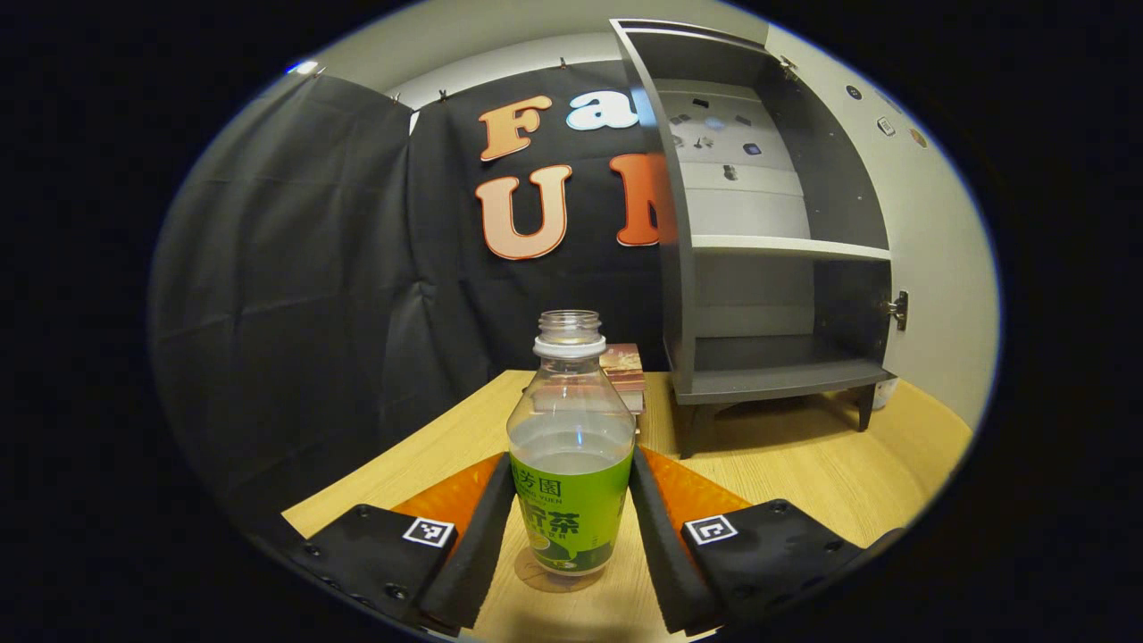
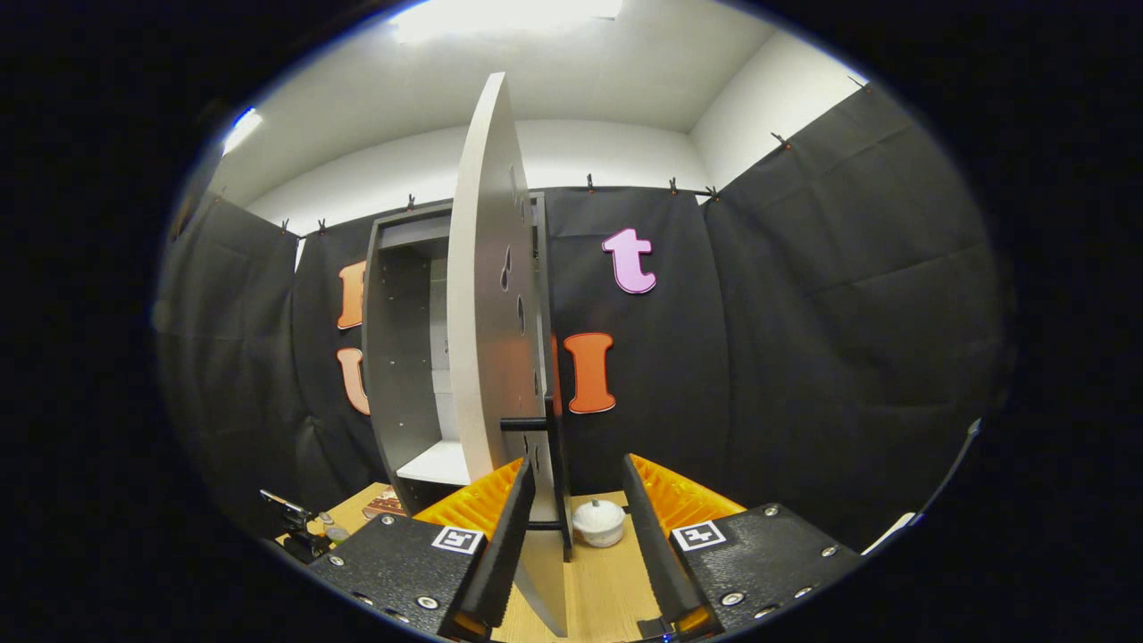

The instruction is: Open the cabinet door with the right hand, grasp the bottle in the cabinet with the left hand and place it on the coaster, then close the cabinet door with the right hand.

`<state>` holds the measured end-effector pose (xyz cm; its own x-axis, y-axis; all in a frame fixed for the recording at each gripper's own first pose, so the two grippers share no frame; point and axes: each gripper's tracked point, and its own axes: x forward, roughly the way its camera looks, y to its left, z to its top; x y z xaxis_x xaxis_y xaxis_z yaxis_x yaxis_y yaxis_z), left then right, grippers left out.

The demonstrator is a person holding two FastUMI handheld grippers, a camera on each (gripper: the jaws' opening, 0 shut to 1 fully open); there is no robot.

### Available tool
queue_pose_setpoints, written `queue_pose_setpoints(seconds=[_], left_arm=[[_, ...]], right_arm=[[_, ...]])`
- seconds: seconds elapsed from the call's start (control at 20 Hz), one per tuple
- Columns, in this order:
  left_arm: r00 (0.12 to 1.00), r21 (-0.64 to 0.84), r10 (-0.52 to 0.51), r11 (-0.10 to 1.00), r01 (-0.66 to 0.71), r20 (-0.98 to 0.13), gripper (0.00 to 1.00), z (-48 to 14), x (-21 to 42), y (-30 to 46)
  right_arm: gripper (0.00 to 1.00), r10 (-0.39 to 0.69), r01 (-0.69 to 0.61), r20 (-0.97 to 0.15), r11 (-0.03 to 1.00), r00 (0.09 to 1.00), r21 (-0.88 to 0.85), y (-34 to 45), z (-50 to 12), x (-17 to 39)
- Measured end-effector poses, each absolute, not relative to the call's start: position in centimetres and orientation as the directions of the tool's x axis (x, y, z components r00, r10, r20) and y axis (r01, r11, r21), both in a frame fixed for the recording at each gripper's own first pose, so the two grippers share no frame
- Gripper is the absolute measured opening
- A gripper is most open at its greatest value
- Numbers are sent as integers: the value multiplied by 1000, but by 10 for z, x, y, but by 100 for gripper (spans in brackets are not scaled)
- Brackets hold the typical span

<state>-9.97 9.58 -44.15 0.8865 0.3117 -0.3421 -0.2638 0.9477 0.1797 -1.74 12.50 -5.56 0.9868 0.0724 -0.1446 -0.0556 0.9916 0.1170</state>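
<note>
bottle (image 1: 571, 464): clear plastic, bright green label with white and dark characters, whitish neck ring
coaster (image 1: 549, 579): brownish, see-through looking
cabinet (image 1: 768, 268): dark grey shell, lighter grey shelf edges
cabinet door (image 2: 487, 357): pale grey-white with a black handle
left gripper (image 1: 571, 527): black fingers, orange ribbed backing, black-and-white square markers
table (image 1: 804, 464): light wood grain
small lidded pot (image 2: 598, 522): white
</note>
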Motion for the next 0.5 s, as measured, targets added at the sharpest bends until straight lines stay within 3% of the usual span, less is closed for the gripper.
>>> queue_pose_setpoints(seconds=[0.1, 0.15, 0.5], left_arm=[[883, 180, 319, 946, -271, -345, 79, -453, -97, 102], [882, 176, 317, 946, -271, -348, 79, -459, -97, 104], [872, 175, 303, 951, -253, -384, 79, -488, -97, 111]], right_arm=[[67, 54, -40, -150, 995, 987, 96, 124, -54, -22], [63, 50, -37, -154, 995, 987, 90, 125, -54, -24], [63, 36, -20, -169, 995, 985, 95, 132, -54, -28]])
